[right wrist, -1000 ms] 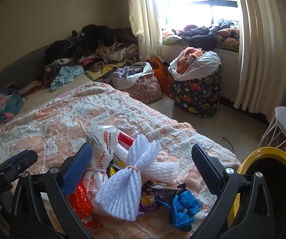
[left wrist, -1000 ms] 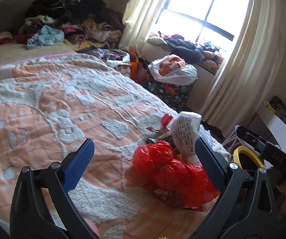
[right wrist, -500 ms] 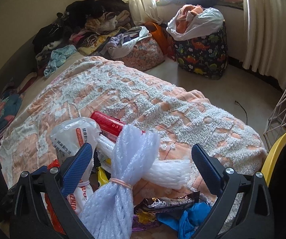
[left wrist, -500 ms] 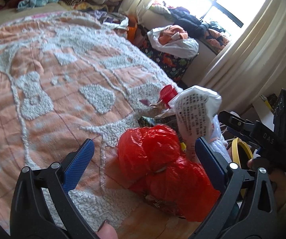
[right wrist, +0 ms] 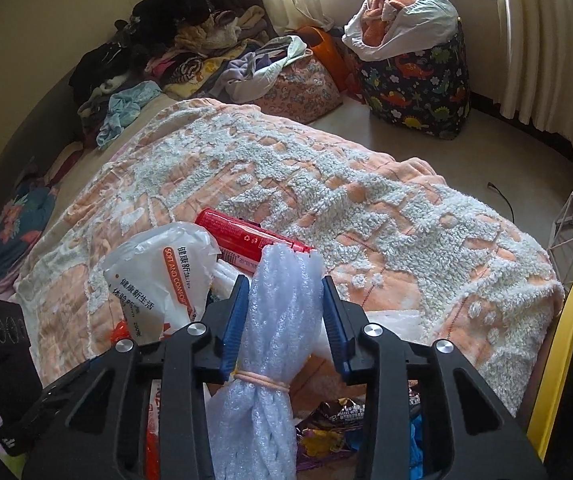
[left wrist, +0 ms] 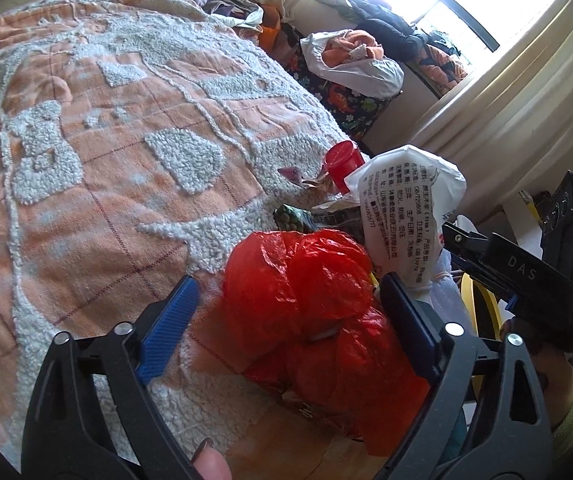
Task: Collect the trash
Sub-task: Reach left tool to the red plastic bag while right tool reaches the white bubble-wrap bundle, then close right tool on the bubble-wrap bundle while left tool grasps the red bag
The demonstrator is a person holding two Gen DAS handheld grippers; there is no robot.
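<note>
On the orange-and-white bedspread (right wrist: 366, 184), near its corner, the right gripper (right wrist: 284, 312) pinches the upper half of a white foam-net bundle (right wrist: 282, 320), long axis along the fingers, pointing away. Likely next: lift it toward the yellow-rimmed bin (right wrist: 558, 360). The left gripper (left wrist: 286, 320) stands wide around a red plastic bag (left wrist: 318, 304), unclosed.

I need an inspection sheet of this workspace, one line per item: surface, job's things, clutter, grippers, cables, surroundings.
Surface: bed with orange-and-white blanket.
Job's things: white foam netting, red plastic bag, white printed bag, red can, snack wrappers.
Clutter: clothes pile.
Grippers: right gripper shut on the foam netting; left gripper open around the red plastic bag.
Cables: black cable on the floor.
Surroundings: dinosaur-print hamper, curtains, yellow bin rim.
</note>
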